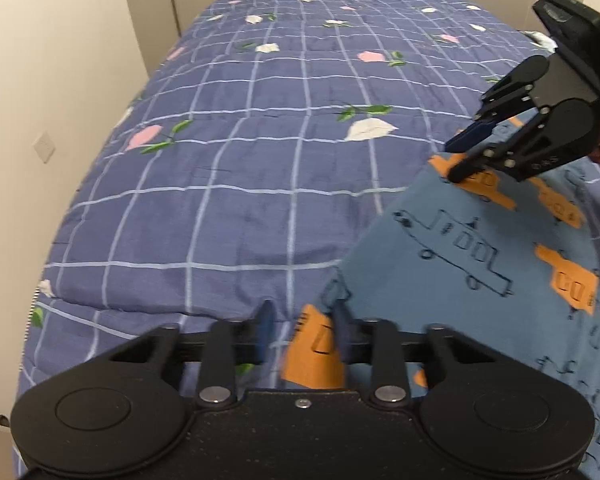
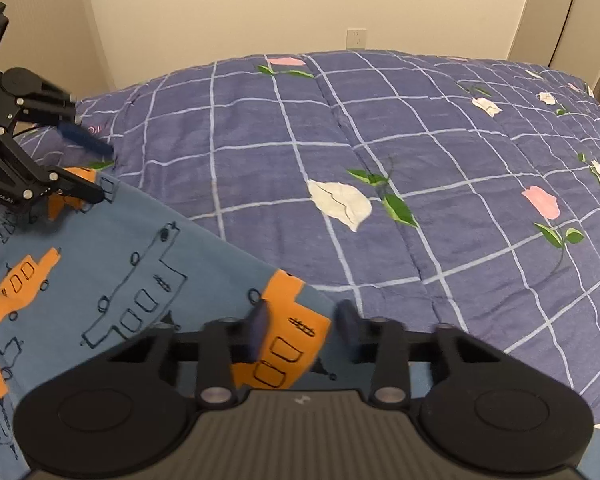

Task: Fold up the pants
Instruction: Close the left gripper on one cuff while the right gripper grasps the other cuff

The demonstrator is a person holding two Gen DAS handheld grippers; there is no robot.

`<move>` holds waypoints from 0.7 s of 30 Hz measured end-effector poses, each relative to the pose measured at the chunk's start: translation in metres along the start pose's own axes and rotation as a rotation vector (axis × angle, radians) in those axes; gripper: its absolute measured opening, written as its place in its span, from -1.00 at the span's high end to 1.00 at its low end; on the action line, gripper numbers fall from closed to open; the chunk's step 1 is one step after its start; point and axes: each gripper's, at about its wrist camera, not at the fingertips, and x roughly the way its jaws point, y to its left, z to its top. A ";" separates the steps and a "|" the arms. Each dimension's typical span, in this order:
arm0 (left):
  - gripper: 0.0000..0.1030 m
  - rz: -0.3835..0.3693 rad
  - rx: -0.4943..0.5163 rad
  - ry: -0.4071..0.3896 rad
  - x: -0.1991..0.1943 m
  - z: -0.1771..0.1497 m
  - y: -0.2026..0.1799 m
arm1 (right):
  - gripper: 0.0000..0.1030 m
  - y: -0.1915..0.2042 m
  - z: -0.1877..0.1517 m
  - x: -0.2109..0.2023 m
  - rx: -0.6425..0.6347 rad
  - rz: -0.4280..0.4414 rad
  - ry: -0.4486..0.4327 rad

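Observation:
Blue pants (image 1: 480,264) printed with orange and outlined vehicles lie on the bed; they also show in the right wrist view (image 2: 100,272). My left gripper (image 1: 302,330) is open, its fingers straddling a near corner of the fabric. My right gripper (image 2: 304,330) is open over another corner of the pants. The right gripper shows in the left wrist view (image 1: 458,158), open at the far corner. The left gripper shows in the right wrist view (image 2: 100,170), open at the fabric edge.
The bed is covered by a purple-blue checked quilt (image 1: 260,160) with pink and white flowers. A cream wall with a socket (image 2: 357,38) stands behind it. Cream cabinet panels (image 1: 148,8) rise beyond the bed's far end.

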 end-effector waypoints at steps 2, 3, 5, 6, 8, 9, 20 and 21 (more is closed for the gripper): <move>0.85 -0.010 0.007 -0.003 -0.001 -0.001 -0.003 | 0.65 0.004 0.000 0.000 -0.004 -0.016 -0.005; 0.88 -0.007 0.007 -0.011 -0.002 -0.001 -0.004 | 0.73 0.006 0.000 -0.001 -0.006 -0.033 -0.010; 0.94 0.002 0.006 -0.027 -0.005 0.000 -0.004 | 0.96 0.009 0.002 -0.002 -0.005 -0.068 -0.019; 0.96 0.008 0.000 -0.036 -0.007 0.001 -0.003 | 0.97 0.011 0.003 -0.002 -0.009 -0.088 -0.024; 0.97 0.014 -0.019 -0.054 -0.011 0.003 0.001 | 0.98 0.014 0.007 -0.003 -0.013 -0.120 -0.035; 0.98 0.015 -0.030 -0.064 -0.013 0.004 0.003 | 0.99 0.015 0.009 -0.003 -0.015 -0.134 -0.039; 0.96 0.033 -0.061 -0.058 0.009 -0.004 0.012 | 0.97 0.008 0.013 0.007 0.002 -0.123 -0.052; 0.90 0.031 -0.065 -0.063 0.009 -0.005 0.014 | 0.94 0.005 0.011 0.006 0.014 -0.108 -0.060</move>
